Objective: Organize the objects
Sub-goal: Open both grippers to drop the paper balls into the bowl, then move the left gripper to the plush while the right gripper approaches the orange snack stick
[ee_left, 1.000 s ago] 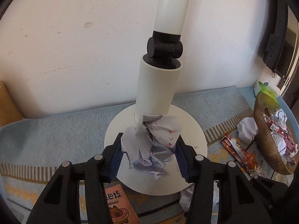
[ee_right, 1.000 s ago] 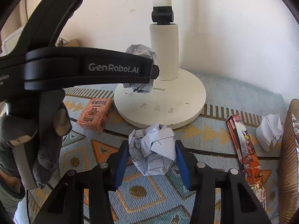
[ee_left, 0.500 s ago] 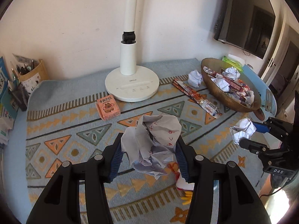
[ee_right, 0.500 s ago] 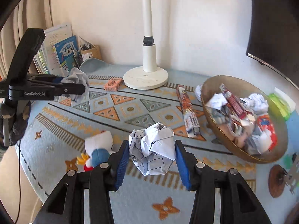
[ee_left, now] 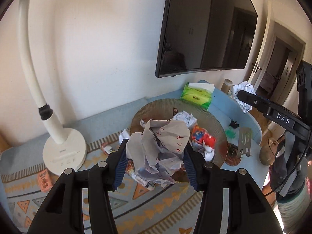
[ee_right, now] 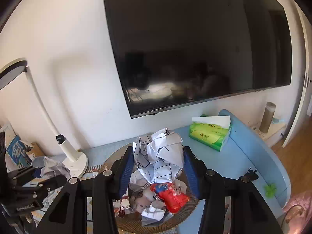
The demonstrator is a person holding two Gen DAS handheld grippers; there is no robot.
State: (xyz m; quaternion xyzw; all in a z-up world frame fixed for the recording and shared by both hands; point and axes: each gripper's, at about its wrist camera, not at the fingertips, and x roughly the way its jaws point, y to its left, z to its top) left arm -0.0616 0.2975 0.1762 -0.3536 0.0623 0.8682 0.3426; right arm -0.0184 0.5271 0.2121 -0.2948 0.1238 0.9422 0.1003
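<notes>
My left gripper [ee_left: 155, 156] is shut on a crumpled paper ball with red marks [ee_left: 159, 152], held above the near edge of the brown woven bowl [ee_left: 159, 105]. My right gripper [ee_right: 158, 163] is shut on a crumpled paper ball with black grid lines [ee_right: 159, 159], held over the same bowl [ee_right: 183, 217]. The bowl holds several paper balls and a red snack wrapper [ee_right: 169, 196]. The right gripper with its ball also shows in the left wrist view [ee_left: 242, 97]. The left gripper with its ball shows in the right wrist view [ee_right: 49, 170].
A white desk lamp [ee_left: 62, 152] stands left of the bowl on the patterned mat [ee_left: 156, 210]. A green tissue pack [ee_right: 210, 136] lies behind the bowl on the blue table. A dark TV [ee_right: 195, 44] hangs on the wall. An orange box [ee_left: 44, 181] lies near the lamp.
Both grippers have swung right from the mat toward the bowl, still holding their paper balls. The bowl is now directly below and in front of them.
</notes>
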